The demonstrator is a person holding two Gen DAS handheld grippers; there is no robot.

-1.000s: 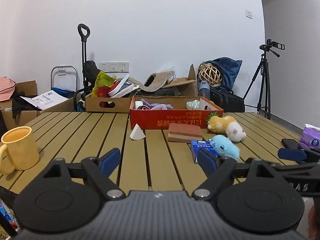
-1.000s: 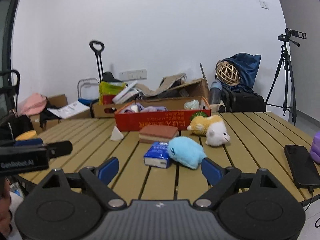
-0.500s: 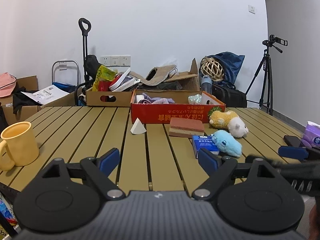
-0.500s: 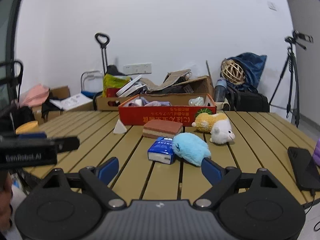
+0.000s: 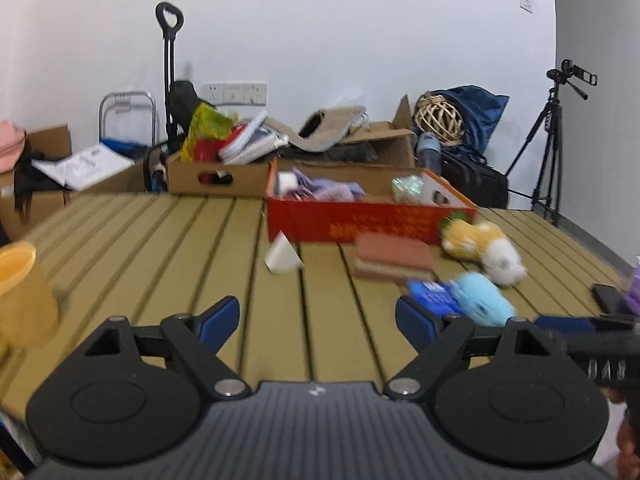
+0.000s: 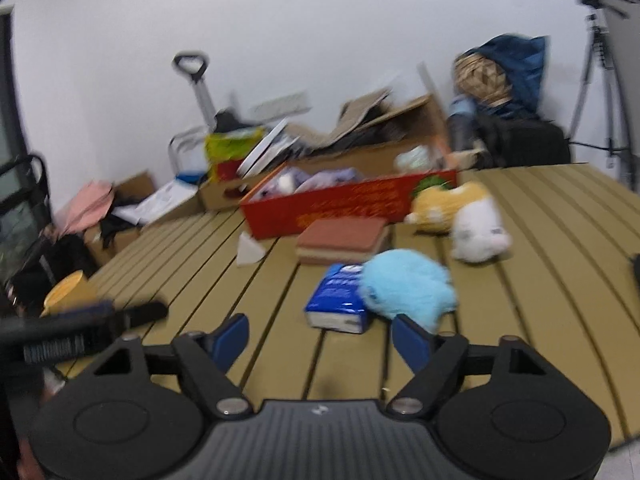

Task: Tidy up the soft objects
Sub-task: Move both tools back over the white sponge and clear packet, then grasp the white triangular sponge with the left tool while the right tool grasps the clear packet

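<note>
- Left wrist view: we hold the left gripper (image 5: 318, 322) above the near edge of a slatted table (image 5: 192, 248), its blue-tipped fingers (image 5: 219, 316) spread wide with nothing between them.
- Ahead of it sits a red box (image 5: 368, 220) at the far side of the table, with purple cloth (image 5: 332, 191) and a pale green packet (image 5: 407, 187) inside.
- A white cone (image 5: 283, 255) stands just in front of the box's left corner; a brown sponge (image 5: 394, 258) lies to the right of the cone.
- A yellow-and-white plush toy (image 5: 486, 249) lies beside the box's right corner. Nearer to us, a light blue plush toy (image 5: 482, 298) touches a blue tissue pack (image 5: 432, 294); both are blurred.
- A yellow mug (image 5: 22, 294) stands at the left edge, and the right gripper's tip (image 5: 568, 325) pokes in low at the right.
- Right wrist view: we hold the right gripper (image 6: 320, 336) low over the table (image 6: 560, 280), jaws wide apart and empty.
- The light blue plush toy (image 6: 406, 288) lies just ahead of the right finger, pressed against the blue tissue pack (image 6: 340, 298).
- Behind them lie the brown sponge (image 6: 342, 238) and the yellow-and-white plush toy (image 6: 464, 216), both in front of the red box (image 6: 348, 204).
- The white cone (image 6: 248, 250) stands to the left; the yellow mug (image 6: 68, 292) shows behind the left gripper's tip (image 6: 100, 316).
</note>
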